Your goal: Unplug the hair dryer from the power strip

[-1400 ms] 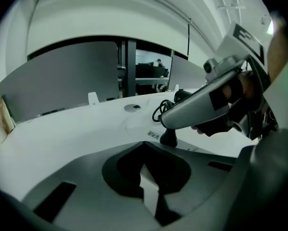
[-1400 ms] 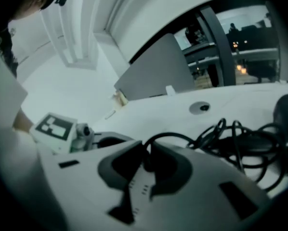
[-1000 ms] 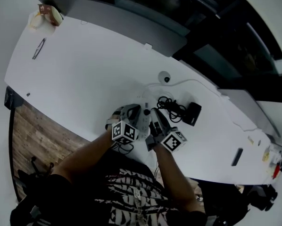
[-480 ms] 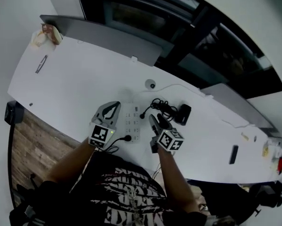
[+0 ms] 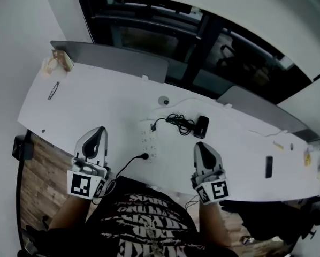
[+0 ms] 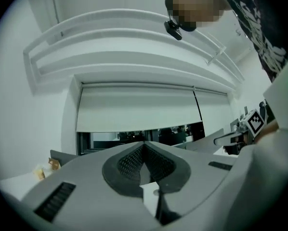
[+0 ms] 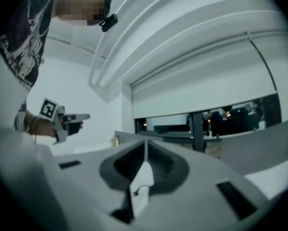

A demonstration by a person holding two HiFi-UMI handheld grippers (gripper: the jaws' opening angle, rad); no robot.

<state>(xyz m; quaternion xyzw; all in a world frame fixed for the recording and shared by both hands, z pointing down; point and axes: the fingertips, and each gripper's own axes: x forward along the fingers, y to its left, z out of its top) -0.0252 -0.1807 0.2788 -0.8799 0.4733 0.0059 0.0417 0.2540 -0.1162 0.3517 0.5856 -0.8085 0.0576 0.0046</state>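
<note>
the left gripper is held empty, its jaws pressed together. the jaws of the right gripper are closing, almost met, with nothing between them. the power strip is seen between the two sets of fingertips. the hair dryer is seen ahead of the right fingertips, apart from them.

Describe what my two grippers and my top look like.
Both the left gripper and right gripper are light grey shells tapering to a tip, with dark mesh-textured pads. Each carries a cube of black-and-white square markers. The right one's jaws are closing with nothing between them. The top is black with white print.
</note>
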